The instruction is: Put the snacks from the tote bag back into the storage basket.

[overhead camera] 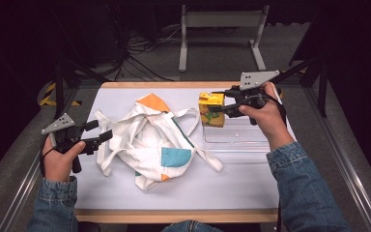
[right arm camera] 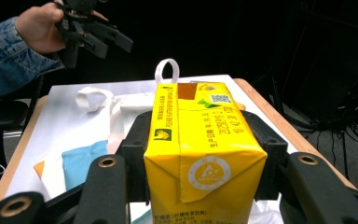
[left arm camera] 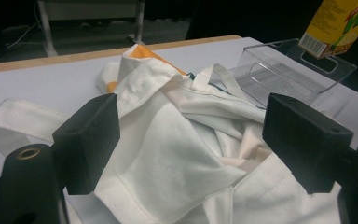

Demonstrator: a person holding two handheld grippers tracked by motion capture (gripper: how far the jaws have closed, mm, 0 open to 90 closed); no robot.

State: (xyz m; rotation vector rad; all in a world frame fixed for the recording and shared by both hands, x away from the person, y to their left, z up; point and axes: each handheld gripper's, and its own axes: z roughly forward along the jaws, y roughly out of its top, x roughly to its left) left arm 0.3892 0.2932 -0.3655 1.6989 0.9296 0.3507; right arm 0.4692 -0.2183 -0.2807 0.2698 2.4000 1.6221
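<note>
Leftmost, the left gripper (overhead camera: 105, 136) hovers with jaws spread wide at the crumpled white tote bag (overhead camera: 147, 140), mid-table. Further right, the right gripper (overhead camera: 216, 100) clamps a yellow juice carton (overhead camera: 211, 109), held above the clear tray (overhead camera: 236, 137). Likely bagging: next, the bag's mouth needs opening so the carton can enter.

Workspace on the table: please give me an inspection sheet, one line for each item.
Surface: white table top with wooden edge.
Job's things: crumpled white tote bag with orange and teal patches; yellow drink carton; clear plastic tray.
Clutter: nothing seen.
Grippers: left claw open beside the bag; right claw shut on the carton, above the tray.
Cables: loose black cables on the floor behind.
Surroundings: grey floor, metal stand.
</note>
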